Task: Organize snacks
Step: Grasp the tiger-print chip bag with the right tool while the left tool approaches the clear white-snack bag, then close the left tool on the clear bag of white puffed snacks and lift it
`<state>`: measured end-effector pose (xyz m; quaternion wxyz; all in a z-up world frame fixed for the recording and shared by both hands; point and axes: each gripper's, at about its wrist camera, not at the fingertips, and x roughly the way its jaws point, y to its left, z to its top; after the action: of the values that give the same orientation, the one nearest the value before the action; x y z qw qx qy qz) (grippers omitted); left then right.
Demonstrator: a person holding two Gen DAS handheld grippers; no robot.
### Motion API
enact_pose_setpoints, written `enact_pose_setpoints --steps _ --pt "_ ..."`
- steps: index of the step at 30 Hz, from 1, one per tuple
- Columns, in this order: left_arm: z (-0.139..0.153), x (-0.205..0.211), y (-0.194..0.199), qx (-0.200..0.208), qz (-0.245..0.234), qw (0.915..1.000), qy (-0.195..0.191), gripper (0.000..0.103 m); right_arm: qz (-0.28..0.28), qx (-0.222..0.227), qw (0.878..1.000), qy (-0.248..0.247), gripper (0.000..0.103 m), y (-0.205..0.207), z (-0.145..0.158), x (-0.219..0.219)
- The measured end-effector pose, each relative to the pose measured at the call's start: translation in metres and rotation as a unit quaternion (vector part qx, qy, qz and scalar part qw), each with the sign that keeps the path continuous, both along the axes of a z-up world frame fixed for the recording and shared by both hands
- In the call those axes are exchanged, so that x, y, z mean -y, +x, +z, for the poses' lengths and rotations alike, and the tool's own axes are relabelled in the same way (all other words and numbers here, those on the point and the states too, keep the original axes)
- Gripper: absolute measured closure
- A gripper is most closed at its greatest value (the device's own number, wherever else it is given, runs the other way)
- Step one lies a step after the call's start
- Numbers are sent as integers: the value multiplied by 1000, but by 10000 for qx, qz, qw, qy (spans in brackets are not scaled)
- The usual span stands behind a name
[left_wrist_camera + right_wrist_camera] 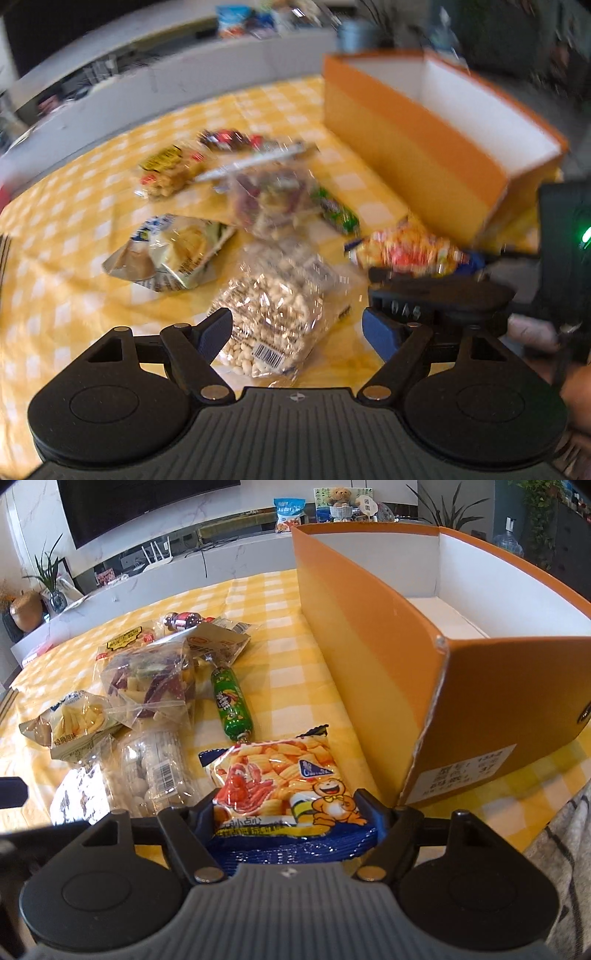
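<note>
Chips bag (288, 786) looks light, puffy, crinkly; right gripper (291, 823) straddles its lower seam, fingers apart. Left gripper (295, 332) gapes. Box (369, 646) at two o'clock.

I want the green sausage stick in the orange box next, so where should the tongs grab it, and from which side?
Grip the green sausage stick across its middle, coming from above with the fingers on its two long sides. It lies flat on the tablecloth, pointing away from the camera, with bare cloth on its right. Its clipped ends look too thin to hold.
</note>
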<state>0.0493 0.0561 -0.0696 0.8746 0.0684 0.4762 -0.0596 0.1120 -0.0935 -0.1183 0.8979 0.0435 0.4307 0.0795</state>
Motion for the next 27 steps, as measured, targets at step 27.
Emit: enact_pose_setpoints --steps 27 --pt "-43 -24 38 -481 94 9987 101 3 -66 48 9999 143 29 0 -2 4"
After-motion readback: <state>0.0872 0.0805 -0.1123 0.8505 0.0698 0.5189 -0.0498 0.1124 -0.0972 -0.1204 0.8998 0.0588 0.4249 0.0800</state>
